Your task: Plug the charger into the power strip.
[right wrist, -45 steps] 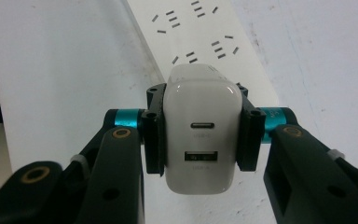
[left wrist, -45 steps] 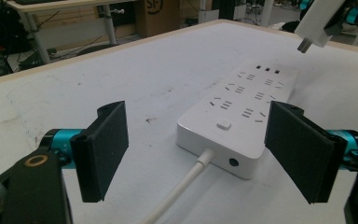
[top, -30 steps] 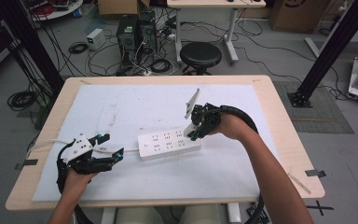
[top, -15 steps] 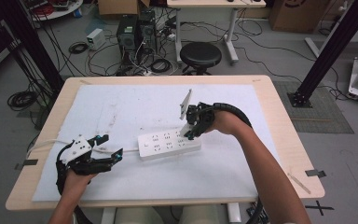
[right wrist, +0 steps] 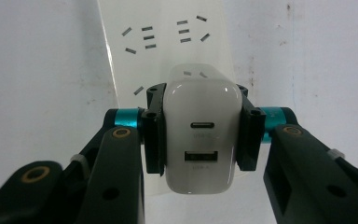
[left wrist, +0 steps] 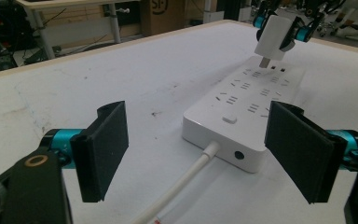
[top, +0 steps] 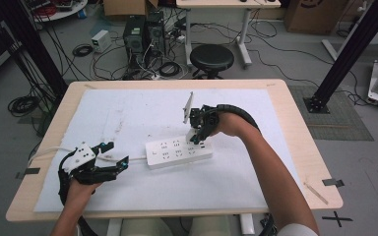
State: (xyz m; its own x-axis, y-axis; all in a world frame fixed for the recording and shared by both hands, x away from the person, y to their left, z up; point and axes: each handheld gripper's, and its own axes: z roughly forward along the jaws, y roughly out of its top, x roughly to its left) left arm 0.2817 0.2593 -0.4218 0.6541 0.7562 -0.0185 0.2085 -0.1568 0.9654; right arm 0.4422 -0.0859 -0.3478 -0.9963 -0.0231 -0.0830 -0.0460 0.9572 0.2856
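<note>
High view: my right gripper point(top: 195, 137) holds a charger point(top: 192, 136) just over the strip's point(top: 177, 152) right end, on the white mat point(top: 128, 113).

Right gripper view adds the charger's point(right wrist: 201, 128) two ports facing the camera, my jaws clamped on its sides, the strip point(right wrist: 168, 42) below. Left gripper view shows its prongs just above the strip's point(left wrist: 242, 107) far sockets; contact I cannot tell. My left gripper point(left wrist: 200, 151) gapes wide, holding nothing, near the strip's cable point(left wrist: 182, 186) end.
</note>
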